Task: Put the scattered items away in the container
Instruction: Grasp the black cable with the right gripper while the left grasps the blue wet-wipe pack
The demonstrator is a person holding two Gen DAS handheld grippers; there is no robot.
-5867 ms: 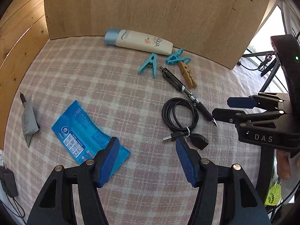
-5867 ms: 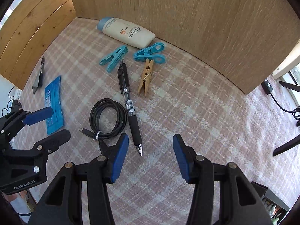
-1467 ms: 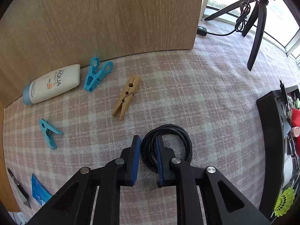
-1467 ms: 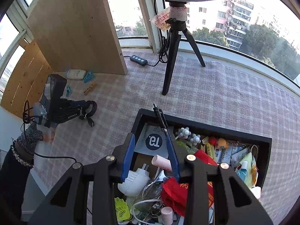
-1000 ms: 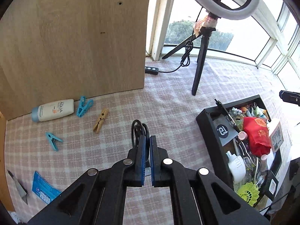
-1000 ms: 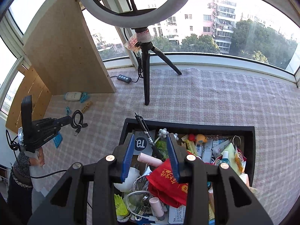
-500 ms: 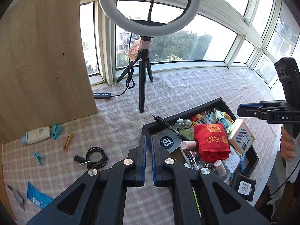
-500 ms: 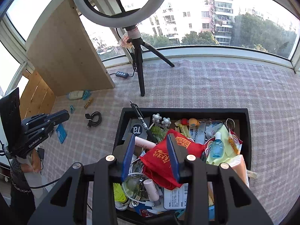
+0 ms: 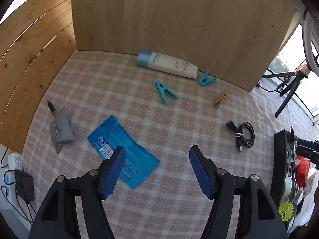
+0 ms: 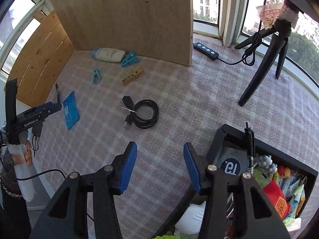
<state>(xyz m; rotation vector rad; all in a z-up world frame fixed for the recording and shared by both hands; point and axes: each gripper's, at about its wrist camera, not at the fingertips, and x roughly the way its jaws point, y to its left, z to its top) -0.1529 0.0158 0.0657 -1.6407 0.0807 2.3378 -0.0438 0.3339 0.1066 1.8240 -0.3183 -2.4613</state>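
Both grippers are empty, left gripper (image 9: 156, 169) and right gripper (image 10: 160, 166) with jaws just spread wide, probably lining up fresh grabs: cable (image 10: 144, 113) at 12 o'clock of the right, box (image 10: 265, 149) at its 3 o'clock, pen (image 10: 250, 145) propped on the rim.

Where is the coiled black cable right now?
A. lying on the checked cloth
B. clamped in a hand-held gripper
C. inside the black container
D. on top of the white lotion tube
A: the coiled black cable lies loose on the checked cloth, apart from the black container, and both hand-held grippers are open and empty.
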